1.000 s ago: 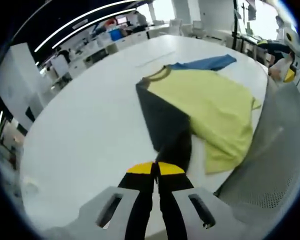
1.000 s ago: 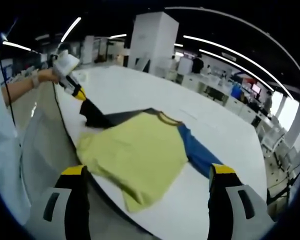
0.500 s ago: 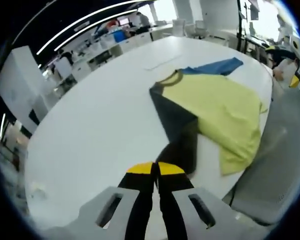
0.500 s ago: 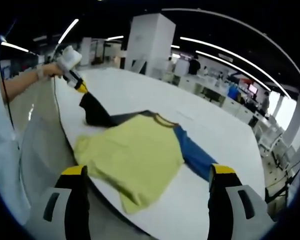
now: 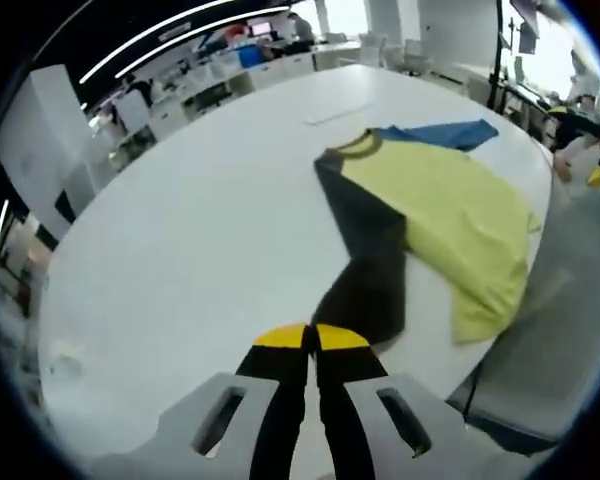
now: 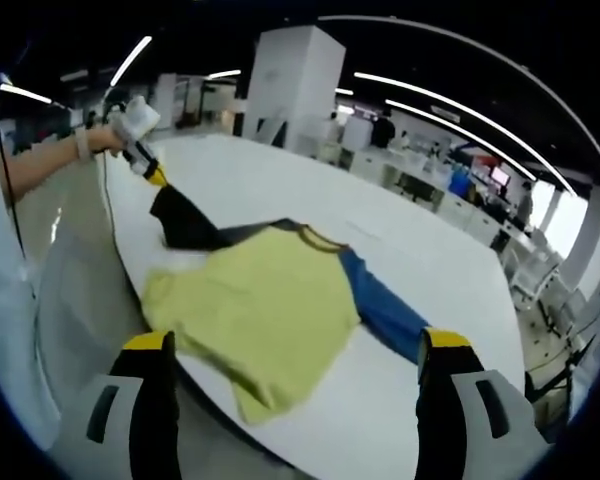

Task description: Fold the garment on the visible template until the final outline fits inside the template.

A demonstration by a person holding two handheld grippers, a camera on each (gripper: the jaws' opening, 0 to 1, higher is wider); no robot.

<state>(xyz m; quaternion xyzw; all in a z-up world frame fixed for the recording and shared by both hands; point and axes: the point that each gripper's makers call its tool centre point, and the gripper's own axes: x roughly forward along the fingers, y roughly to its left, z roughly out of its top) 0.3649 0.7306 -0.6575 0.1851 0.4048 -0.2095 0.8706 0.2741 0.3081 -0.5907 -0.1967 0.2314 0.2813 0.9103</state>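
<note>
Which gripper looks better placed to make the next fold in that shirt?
Probably the left gripper: it is shut on the dark sleeve of the shirt. The right gripper is open, off the table edge, holding nothing.

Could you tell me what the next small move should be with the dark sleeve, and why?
Probably carry the dark grey sleeve, pinched in the left tool, across onto the yellow shirt body. The sleeve lies stretched outward, and the right tool hangs open, holding nothing.

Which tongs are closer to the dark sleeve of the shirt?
Left. The left tongs are shut on the dark sleeve. The right tongs are open, back at the yellow shirt body's near edge.
</note>
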